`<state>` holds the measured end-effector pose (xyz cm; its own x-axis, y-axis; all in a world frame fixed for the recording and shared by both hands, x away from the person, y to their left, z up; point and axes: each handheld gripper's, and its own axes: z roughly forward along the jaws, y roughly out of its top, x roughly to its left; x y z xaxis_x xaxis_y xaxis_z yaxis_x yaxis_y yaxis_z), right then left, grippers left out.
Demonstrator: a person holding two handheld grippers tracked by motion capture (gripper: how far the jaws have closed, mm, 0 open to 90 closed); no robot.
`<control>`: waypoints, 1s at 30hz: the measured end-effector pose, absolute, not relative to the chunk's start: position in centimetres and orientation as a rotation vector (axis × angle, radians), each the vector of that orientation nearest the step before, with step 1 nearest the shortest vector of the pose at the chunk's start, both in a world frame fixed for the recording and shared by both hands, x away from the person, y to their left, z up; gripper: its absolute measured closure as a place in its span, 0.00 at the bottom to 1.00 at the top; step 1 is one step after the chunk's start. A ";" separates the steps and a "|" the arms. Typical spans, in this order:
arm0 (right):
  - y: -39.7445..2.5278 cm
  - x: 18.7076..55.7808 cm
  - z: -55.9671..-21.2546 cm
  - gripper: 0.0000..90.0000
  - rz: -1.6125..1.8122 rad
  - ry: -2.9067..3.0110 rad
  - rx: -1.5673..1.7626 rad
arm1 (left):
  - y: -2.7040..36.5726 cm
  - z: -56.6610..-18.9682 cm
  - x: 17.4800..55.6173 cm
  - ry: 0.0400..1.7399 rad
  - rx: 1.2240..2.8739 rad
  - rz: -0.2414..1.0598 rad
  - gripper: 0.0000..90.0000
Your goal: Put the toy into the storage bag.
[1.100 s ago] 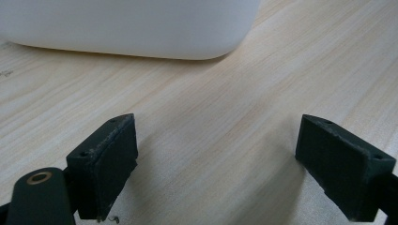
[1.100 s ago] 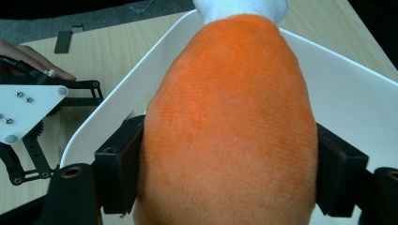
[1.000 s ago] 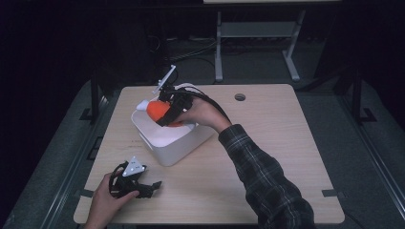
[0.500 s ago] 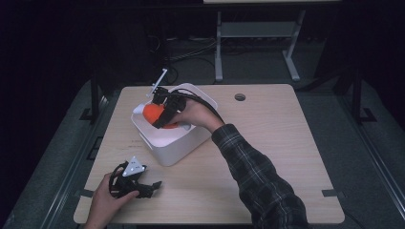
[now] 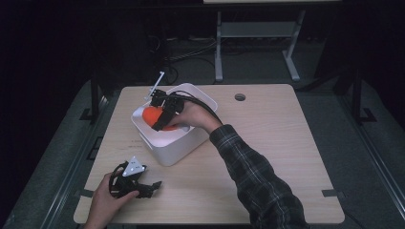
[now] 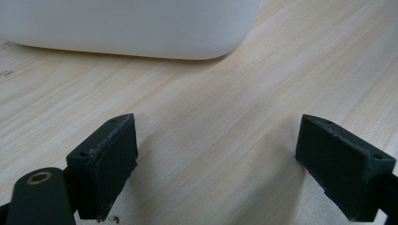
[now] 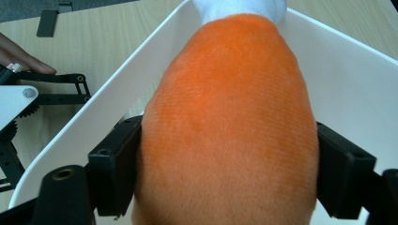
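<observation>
An orange plush thing [image 5: 151, 115] with a white end [image 7: 239, 9] hangs inside the white bin [image 5: 173, 153] at the table's left middle. My right gripper [image 5: 160, 122] is shut on it, one black jaw pressing each side of the orange body [image 7: 230, 117]. The right gripper view looks along the toy into the bin, whose wall [image 7: 349, 70] rises around it. My left gripper [image 5: 149, 187] lies on the table near the front left edge, held by a hand. Its jaws [image 6: 218, 140] stand wide open over bare wood, with nothing between them.
The bin's rounded corner [image 6: 141, 28] stands just ahead of the left gripper. The wooden table [image 5: 277, 143] has a cable hole [image 5: 239, 97] at the back. A plaid sleeve [image 5: 253, 176] crosses the table's middle. A metal stand [image 5: 258, 33] is on the floor behind.
The right gripper with the orange toy has shifted a little left and lower into the bin. The left gripper has stayed still.
</observation>
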<state>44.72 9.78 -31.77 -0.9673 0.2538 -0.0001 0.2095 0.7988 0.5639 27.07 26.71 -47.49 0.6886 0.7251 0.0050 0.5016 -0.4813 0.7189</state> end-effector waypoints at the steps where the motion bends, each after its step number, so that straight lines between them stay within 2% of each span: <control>1: 9.8 44.7 -31.8 0.22 0.898 2.910 0.376 | 26.7 -47.5 27.1 0.935 2.184 0.403 0.14; 10: 10.1 44.6 -31.9 0.16 0.908 2.915 0.393 | 26.7 -47.5 27.1 0.935 2.184 0.403 0.14; 30: 6.9 44.4 -30.3 0.16 0.966 2.863 0.431 | 26.7 -47.5 27.1 0.936 2.183 0.401 0.14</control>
